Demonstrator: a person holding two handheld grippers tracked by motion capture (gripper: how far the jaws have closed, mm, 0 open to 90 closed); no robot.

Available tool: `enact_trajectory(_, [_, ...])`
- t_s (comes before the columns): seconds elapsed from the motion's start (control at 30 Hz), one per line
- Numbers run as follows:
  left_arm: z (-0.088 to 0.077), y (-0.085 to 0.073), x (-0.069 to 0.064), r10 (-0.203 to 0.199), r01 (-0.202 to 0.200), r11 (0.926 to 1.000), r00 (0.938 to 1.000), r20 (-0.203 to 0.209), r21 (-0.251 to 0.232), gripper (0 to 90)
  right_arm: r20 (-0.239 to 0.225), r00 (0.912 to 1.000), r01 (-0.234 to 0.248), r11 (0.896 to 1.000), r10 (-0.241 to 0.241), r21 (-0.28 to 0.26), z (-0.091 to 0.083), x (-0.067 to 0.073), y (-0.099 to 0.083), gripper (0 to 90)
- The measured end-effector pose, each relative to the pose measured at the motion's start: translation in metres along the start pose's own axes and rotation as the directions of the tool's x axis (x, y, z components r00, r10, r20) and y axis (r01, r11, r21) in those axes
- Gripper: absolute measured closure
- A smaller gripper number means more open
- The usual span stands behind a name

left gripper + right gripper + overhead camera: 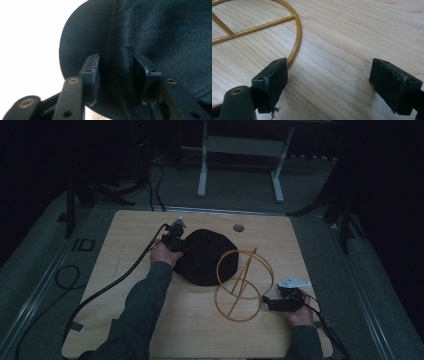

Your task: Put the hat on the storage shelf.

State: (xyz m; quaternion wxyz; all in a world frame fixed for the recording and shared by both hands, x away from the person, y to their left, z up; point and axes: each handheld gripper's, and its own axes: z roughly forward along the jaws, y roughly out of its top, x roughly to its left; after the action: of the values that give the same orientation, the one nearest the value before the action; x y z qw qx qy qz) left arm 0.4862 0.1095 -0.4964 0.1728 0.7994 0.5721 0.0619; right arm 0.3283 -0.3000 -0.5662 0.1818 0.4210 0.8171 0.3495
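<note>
A black cloth (205, 257) lies bunched in the middle of the wooden table (125, 320). My left gripper (175, 240) is at its left edge. In the left gripper view its jaws (116, 67) straddle a raised fold of the cloth (162, 30), and I see no pad pressing on it. A gold wire frame (243, 285) of rings and crossbars stands to the right of the cloth. My right gripper (267, 302) rests low at the frame's right side with its jaws (329, 75) wide open. The gold ring (297, 32) runs up against its left finger (270, 82), with bare wood between the jaws.
A round grommet hole (238, 227) sits near the table's far edge. The left gripper's black cable (110, 287) trails off the table's left side. A white desk frame (202, 170) stands on the floor beyond the table.
</note>
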Motion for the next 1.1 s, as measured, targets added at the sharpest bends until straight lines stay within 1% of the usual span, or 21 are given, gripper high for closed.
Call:
enact_trajectory(0.03, [0.0, 0.001, -0.001, -0.001, 0.001, 1.0, 1.0, -0.009, 0.005, 62.5, 0.0, 1.0, 0.0, 1.0, 0.0, 0.0, 0.0, 0.0, 0.0, 15.3])
enact_trajectory(0.07, [-0.001, 0.002, -0.003, 0.008, -0.008, 0.9999, 0.9998, -0.02, 0.016, 62.5, 0.0, 1.0, 0.0, 1.0, 0.0, 0.0, 0.0, 0.0, 0.0, 15.3])
enact_trajectory(0.1, [-0.001, 0.003, -0.006, 0.014, -0.014, 0.9996, 0.9994, -0.03, 0.023, 66.6, 0.0, 1.0, 0.0, 1.0, 0.0, 0.0, 0.0, 0.0, 0.0, 15.3])
enact_trajectory(0.13, [-0.001, 0.003, -0.006, 0.014, -0.014, 0.9996, 0.9994, -0.03, 0.023, 70.6, 0.0, 1.0, 0.0, 1.0, 0.0, 0.0, 0.0, 0.0, 0.0, 15.3])
enact_trajectory(0.17, [-0.003, 0.007, -0.008, 0.005, -0.003, 0.9991, 0.9989, -0.047, 0.043, 70.6, 0.0, 1.0, 0.0, 1.0, 0.0, 0.0, 0.0, 0.0, 0.0, 15.3])
enact_trajectory(0.2, [-0.003, 0.007, -0.007, -0.007, 0.008, 0.9989, 0.9991, -0.041, 0.046, 74.1, 0.0, 1.0, 0.0, 1.0, 0.0, 0.0, 0.0, 0.0, 0.0, 15.3])
enact_trajectory(0.27, [-0.005, 0.008, -0.003, -0.022, 0.024, 0.9985, 0.999, -0.04, 0.049, 77.4, -0.001, 1.0, 0.0, 1.0, 0.0, 0.0, 0.0, 0.0, 0.0, 15.3])
enact_trajectory(0.3, [-0.006, 0.008, -0.001, -0.035, 0.036, 0.998, 0.9989, -0.032, 0.052, 78.7, -0.001, 1.0, 0.0, 1.0, 0.0, 0.0, 0.0, 0.0, 0.0, 15.3])
enact_trajectory(0.33, [-0.006, 0.008, -0.001, -0.035, 0.036, 0.998, 0.9989, -0.032, 0.052, 79.5, -0.001, 1.0, 0.0, 1.0, 0.0, 0.0, 0.0, 0.0, 0.0, 15.3])
enact_trajectory(0.37, [-0.009, 0.009, 0.003, -0.05, 0.05, 0.9965, 0.9987, -0.012, 0.066, 80.3, -0.001, 1.0, 0.002, 1.0, -0.002, 0.0, 0.0, 0.0, 0.0, 15.3])
enact_trajectory(0.43, [-0.01, 0.01, 0.006, -0.051, 0.051, 0.9955, 0.9987, -0.001, 0.08, 80.8, -0.001, 1.0, 0.002, 1.0, -0.002, 0.0, 0.0, 0.0, 0.0, 15.3])
enact_trajectory(0.5, [-0.011, 0.01, 0.007, -0.052, 0.052, 0.9953, 0.9986, 0.002, 0.082, 81.1, -0.001, 1.0, 0.002, 1.0, -0.002, 0.0, 0.0, 0.0, 0.0, 15.3])
enact_trajectory(0.6, [-0.014, 0.011, 0.01, -0.065, 0.063, 0.9944, 0.9977, 0.022, 0.085, 81.2, -0.002, 1.0, 0.002, 1.0, -0.002, 0.0, 0.0, 0.0, 0.0, 15.3])
enact_trajectory(0.67, [-0.017, 0.011, 0.014, -0.083, 0.079, 0.9934, 0.9957, 0.042, 0.083, 81.3, -0.001, 1.0, 0.002, 1.0, -0.002, 0.0, 0.0, 0.0, 0.0, 15.3])
enact_trajectory(0.8, [-0.026, 0.012, 0.019, -0.102, 0.098, 0.9924, 0.9928, 0.062, 0.074, 81.3, -0.001, 1.0, 0.002, 1.0, -0.002, 0.0, 0.0, 0.0, 0.0, 15.3])
enact_trajectory(0.9, [-0.033, 0.013, 0.023, -0.104, 0.1, 0.9924, 0.9927, 0.061, 0.072, 81.3, -0.001, 1.0, 0.002, 1.0, -0.002, 0.0, 0.0, 0.0, 0.0, 15.3])
enact_trajectory(0.93, [-0.033, 0.013, 0.023, -0.104, 0.1, 0.9924, 0.9927, 0.061, 0.072, 81.3, -0.001, 1.0, 0.002, 1.0, -0.002, 0.0, 0.0, 0.0, 0.0, 15.3])
enact_trajectory(0.97, [-0.041, 0.012, 0.027, -0.106, 0.101, 0.9926, 0.9921, 0.067, 0.067, 81.2, -0.001, 1.0, 0.003, 1.0, -0.003, 0.0, 0.0, 0.0, 0.0, 15.3])
enact_trajectory(1.1, [-0.05, 0.013, 0.031, -0.103, 0.097, 0.9929, 0.9909, 0.087, 0.069, 81.2, -0.001, 1.0, 0.003, 1.0, -0.003, 0.0, 0.0, 0.0, 0.0, 15.3])
